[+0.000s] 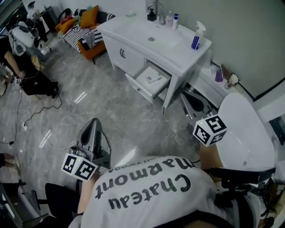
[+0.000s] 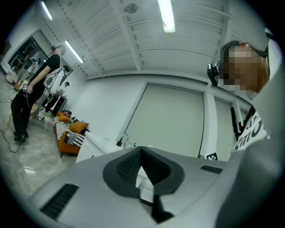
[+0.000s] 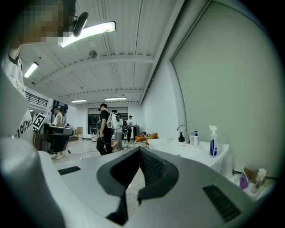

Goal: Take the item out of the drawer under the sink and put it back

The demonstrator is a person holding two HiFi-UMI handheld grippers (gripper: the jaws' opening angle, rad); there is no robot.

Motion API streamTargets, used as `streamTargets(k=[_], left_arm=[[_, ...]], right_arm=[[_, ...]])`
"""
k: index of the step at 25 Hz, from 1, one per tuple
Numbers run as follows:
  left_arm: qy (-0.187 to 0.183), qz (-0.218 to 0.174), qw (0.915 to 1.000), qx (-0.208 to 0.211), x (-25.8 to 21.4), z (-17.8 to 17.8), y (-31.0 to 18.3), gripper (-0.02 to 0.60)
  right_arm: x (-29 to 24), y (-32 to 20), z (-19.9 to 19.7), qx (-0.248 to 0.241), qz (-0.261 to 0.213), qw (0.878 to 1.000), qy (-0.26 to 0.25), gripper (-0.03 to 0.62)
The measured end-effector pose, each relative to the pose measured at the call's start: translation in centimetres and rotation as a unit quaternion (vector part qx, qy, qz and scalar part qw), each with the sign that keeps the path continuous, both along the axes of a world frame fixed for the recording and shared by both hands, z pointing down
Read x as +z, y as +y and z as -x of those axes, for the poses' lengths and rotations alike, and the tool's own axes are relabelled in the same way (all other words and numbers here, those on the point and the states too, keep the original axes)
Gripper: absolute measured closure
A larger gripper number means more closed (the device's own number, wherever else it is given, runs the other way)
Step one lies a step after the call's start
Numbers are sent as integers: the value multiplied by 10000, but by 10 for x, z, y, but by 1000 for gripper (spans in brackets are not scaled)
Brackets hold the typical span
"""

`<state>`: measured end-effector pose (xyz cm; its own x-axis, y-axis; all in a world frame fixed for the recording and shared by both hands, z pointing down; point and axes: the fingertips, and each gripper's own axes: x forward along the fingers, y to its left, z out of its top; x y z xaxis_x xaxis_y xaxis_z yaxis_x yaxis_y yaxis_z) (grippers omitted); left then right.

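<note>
White and small, a flat item (image 1: pixel 153 79) lies inside the open white drawer (image 1: pixel 139 89), which is pulled out from the front of a white vanity cabinet (image 1: pixel 126 55). What the item is cannot be made out at this distance. The drawer sits just below the cabinet's white tabletop (image 1: pixel 180 52), which holds a shallow white sink basin (image 1: pixel 151 38).

At the back of the tabletop stand a metal faucet (image 1: pixel 156 9), a dark pump bottle (image 1: pixel 152 16) and two small bottles (image 1: pixel 172 18). A blue-and-white spray bottle (image 1: pixel 196 37) stands near the tabletop's right end.

Both grippers are well away from the drawer, over the grey marble-patterned floor (image 1: pixel 102 107). The grey left gripper (image 1: pixel 94 121) is low at the left of the head view. Its dark ribbed fingers (image 2: pixel 127 167) are pressed together with nothing between them. The grey right gripper (image 1: pixel 187 95) is to the right of the cabinet, its marker cube close to a white rounded fixture (image 1: pixel 245 133). Its fingers (image 3: pixel 153 169) also meet at the tips and are empty.

The person holding the grippers wears a white shirt with dark lettering (image 1: pixel 151 191), filling the bottom of the head view. Beyond the cabinet, at the far wall, is an orange sofa with striped and orange cushions (image 1: pixel 82 31). A person in dark clothing (image 1: pixel 29 71) stands at the far left, with cables trailing across the floor nearby.
</note>
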<state>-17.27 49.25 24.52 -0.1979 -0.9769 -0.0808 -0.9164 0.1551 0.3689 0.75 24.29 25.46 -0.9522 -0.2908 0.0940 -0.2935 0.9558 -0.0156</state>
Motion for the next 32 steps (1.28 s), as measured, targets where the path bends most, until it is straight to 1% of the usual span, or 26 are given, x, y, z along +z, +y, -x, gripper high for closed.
streamTargets(k=[2,6,8,11,14,16,19,22,25,29,32], left_arm=[[77,-7,10000,18,-5,3,-11,572],[1,-1,9999,144,-9,-1,-25,572],[-39,-109,9998,184,-14,-3,-33,572],[-280,-232,9989,299,-25,-8,-49,574],[-626,-93,9968,490,-27,-18,-68,574],[-727,78,9952,650,-21,-24,-79,574],[-680,226,9945,758,-14,-23,-91,573],[-619,201,9944,837,-12,-20,-100,574],[-551,200,9926,1063,-7,-15,-111,573],[-453,187,9897,1342,3,1,-132,573],[-396,158,9868,1563,5,19,-154,574]], right_arm=[[1,-4,2,-1,59,10000,-51,582],[11,-3,-12,59,245,9997,-44,582],[15,-4,-22,126,463,9987,-144,582],[20,-10,-34,195,1057,9930,-481,582],[26,-22,-46,273,1414,9874,-660,582],[29,-25,-51,330,1477,9862,-676,582],[39,-22,-51,397,1530,9854,-641,582],[51,-21,-49,480,1630,9840,-531,582],[56,-26,-51,712,1693,9817,-503,582],[53,-38,-44,998,1663,9795,-547,582],[52,-53,-29,1180,1630,9783,-491,582]])
